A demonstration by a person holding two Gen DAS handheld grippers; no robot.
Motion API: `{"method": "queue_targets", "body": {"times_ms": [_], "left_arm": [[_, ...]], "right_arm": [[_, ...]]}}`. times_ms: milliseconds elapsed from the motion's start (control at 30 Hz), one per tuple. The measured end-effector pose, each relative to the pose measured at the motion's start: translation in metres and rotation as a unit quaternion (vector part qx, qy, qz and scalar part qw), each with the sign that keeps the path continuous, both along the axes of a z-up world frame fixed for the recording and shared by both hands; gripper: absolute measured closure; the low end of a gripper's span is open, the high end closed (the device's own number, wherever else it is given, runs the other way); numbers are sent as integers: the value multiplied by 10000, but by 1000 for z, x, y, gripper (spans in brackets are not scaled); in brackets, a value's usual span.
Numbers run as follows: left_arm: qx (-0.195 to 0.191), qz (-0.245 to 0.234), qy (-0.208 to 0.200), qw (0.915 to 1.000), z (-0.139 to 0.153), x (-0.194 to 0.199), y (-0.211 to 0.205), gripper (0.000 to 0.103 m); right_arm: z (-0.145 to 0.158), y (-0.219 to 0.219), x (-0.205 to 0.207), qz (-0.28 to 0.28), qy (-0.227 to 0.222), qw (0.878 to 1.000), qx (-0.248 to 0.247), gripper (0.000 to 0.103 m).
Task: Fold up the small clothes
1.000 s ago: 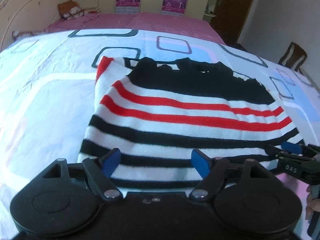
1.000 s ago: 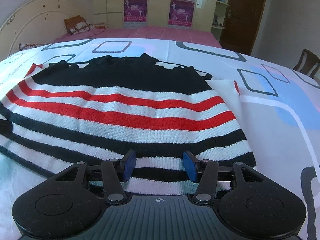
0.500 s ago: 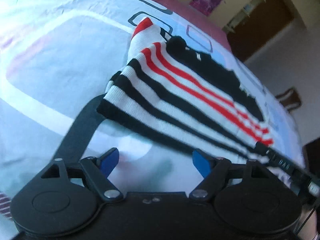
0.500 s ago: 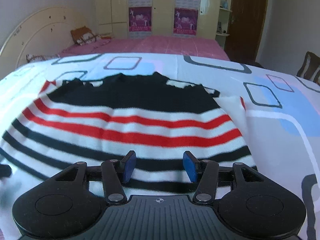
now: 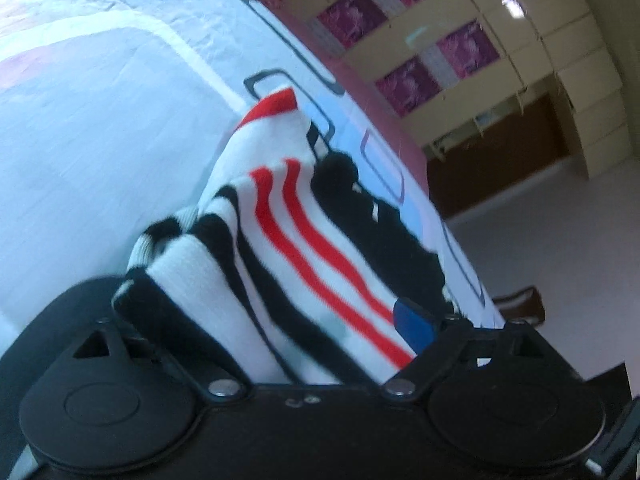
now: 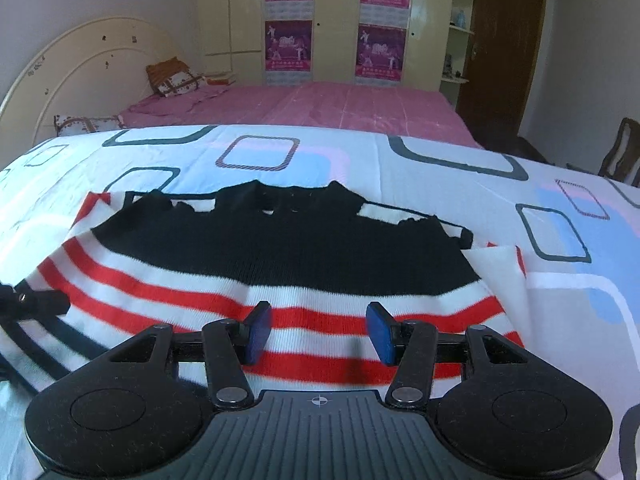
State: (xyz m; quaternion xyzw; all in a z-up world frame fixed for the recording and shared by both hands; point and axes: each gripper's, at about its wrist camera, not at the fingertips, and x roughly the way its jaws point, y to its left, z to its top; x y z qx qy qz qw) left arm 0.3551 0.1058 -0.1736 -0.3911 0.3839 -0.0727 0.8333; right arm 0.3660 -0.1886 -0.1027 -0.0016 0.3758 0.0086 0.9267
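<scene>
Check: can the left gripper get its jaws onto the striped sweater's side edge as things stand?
Probably yes. The striped sweater edge already bunches between the left gripper jaws, which have just been opening and stand wide; one pad is hidden by fabric. Nothing blocks it on the bedsheet.

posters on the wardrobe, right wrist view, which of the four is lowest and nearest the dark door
The lower right poster. It hangs on the right wardrobe door below another poster, on the side toward the brown door; the two left posters sit farther from it.

One striped sweater (image 6: 280, 264), four posters (image 6: 288, 46), one chair (image 6: 622, 152)
</scene>
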Motion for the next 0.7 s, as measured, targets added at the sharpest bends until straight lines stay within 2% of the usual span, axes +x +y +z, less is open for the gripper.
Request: {"method": "queue_targets", "body": {"times_ms": [100,167,200,267,333,467,500,600,700], "left_arm": [[38,179,-159,9997,-3,4,-2,25],[107,275,-195,9994,-5,5,-2,44],[93,344,-193,9992,-7,4,0,48],[87,399,-175,9990,-9,2,4,63],[70,437,-144,9989,-12,0,8,73],[-56,404,-133,9991,-15,-3,15,79],[-90,409,-128,9990,-14,-2,16,79],[-144,461,-134,9987,-15,-2,17,82],[-115,533,-179,9984,-12,-4,15,83]], "right_arm": [[-2,1,5,-13,16,10000,-35,51],[-4,2,8,-38,25,10000,-49,51],[-4,2,9,-62,15,10000,-34,51],[-5,3,9,-120,0,9999,0,51],[-8,4,11,-156,42,9999,43,51],[-34,7,16,-112,410,9990,121,51],[-36,10,13,-66,290,9996,-13,51],[-31,12,15,-48,297,9995,-40,51],[-40,14,15,7,259,9995,-202,51]]}}
